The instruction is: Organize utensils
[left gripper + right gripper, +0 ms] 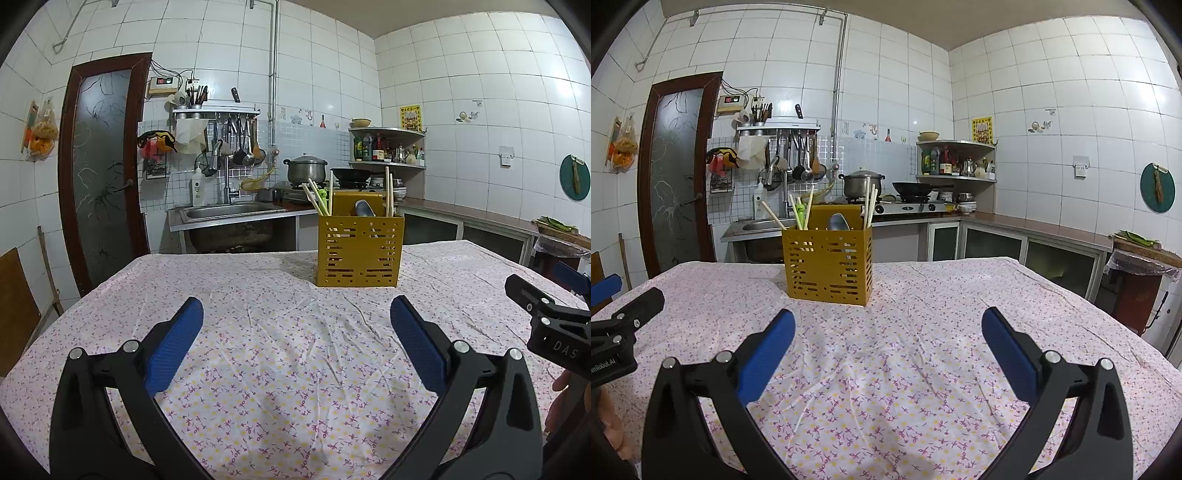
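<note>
A mustard-yellow slotted utensil holder [360,251] [829,260] stands upright on the table's far half. Pale chopsticks [388,192] [870,203] and a metal spoon [365,208] [837,221] stick up from it, with a green-topped utensil [323,195] [800,214] among the left chopsticks. My left gripper [295,317] hovers low over the cloth, open and holding nothing, a good way short of the holder. My right gripper [888,326] is also open and bare, the holder ahead and to its left. Each gripper shows at the other view's edge.
The table wears a white cloth with small pink flowers [277,350] [905,369]. Behind it run a sink [229,212], a stove with a pot [306,170] and a wok [912,188], and a corner shelf of bottles. A brown door [99,173] is at left.
</note>
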`<state>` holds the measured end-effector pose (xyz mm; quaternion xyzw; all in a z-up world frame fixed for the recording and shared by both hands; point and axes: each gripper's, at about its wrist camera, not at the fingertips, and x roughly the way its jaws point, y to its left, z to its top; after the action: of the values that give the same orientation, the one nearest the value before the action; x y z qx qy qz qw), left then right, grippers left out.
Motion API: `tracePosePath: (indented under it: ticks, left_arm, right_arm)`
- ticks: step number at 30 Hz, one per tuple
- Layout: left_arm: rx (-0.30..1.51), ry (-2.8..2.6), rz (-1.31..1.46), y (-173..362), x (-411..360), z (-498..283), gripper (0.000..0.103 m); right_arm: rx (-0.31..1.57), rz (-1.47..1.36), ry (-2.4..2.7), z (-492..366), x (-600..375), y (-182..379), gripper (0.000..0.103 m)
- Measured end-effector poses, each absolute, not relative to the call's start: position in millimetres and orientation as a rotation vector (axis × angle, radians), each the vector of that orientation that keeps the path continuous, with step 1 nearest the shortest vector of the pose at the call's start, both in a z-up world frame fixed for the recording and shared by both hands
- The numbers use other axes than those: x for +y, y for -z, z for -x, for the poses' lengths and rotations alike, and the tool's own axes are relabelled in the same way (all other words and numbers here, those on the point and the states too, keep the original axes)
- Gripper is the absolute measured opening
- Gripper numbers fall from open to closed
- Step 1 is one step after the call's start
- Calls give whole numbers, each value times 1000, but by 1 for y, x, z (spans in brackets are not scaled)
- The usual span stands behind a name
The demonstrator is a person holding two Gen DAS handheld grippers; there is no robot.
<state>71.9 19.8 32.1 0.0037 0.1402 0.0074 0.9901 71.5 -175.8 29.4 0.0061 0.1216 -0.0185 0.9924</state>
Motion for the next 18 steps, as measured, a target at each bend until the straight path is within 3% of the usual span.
tracePosePath:
  ticks: [18]
  left_arm:
    - [288,-3,6,-30,22,-73,98]
  right_arm:
    - [244,-12,36,-72,-177,-30,99]
